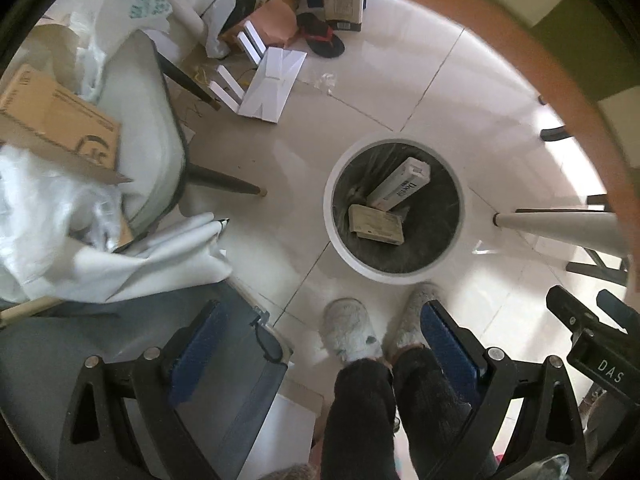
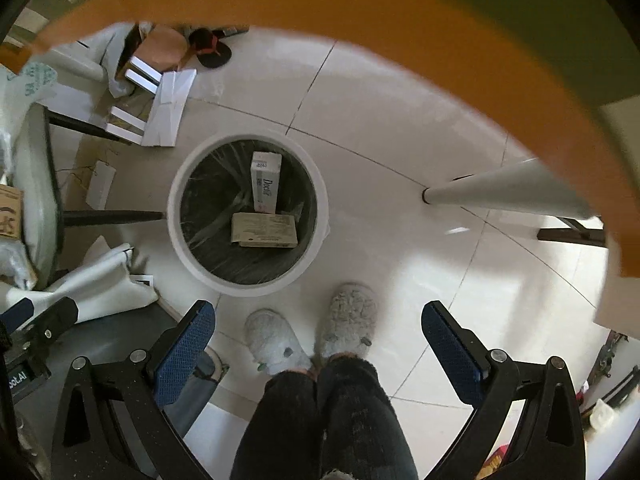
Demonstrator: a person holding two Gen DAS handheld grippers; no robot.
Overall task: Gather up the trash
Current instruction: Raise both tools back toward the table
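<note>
While both tools hang over the white tiled floor: nothing held in either.
Left gripper [image 1: 322, 354]: jaws spread wide, empty, pointing down at the person's grey slippers [image 1: 348, 334].
Right gripper [image 2: 318, 344]: jaws at full spread, nothing between the blue pads [image 2: 184, 350].
Bin [image 2: 192, 264]: white, round, dark liner, just beyond the slippers.
Inside the bin: white carton [image 2: 265, 182] leaning on the far wall, tan box [image 2: 264, 230] lying flat beside it.
Trash left out: flattened white card [image 1: 272, 86] and scraps on the floor at far left, near a chair leg [image 1: 224, 180].
Handling, by judgement: card light, stiff, thin; likely slick on tile; best pinched at a raised edge or flap, not pressed flat.
Table edge [image 2: 400, 40]: orange, arching overhead.
</note>
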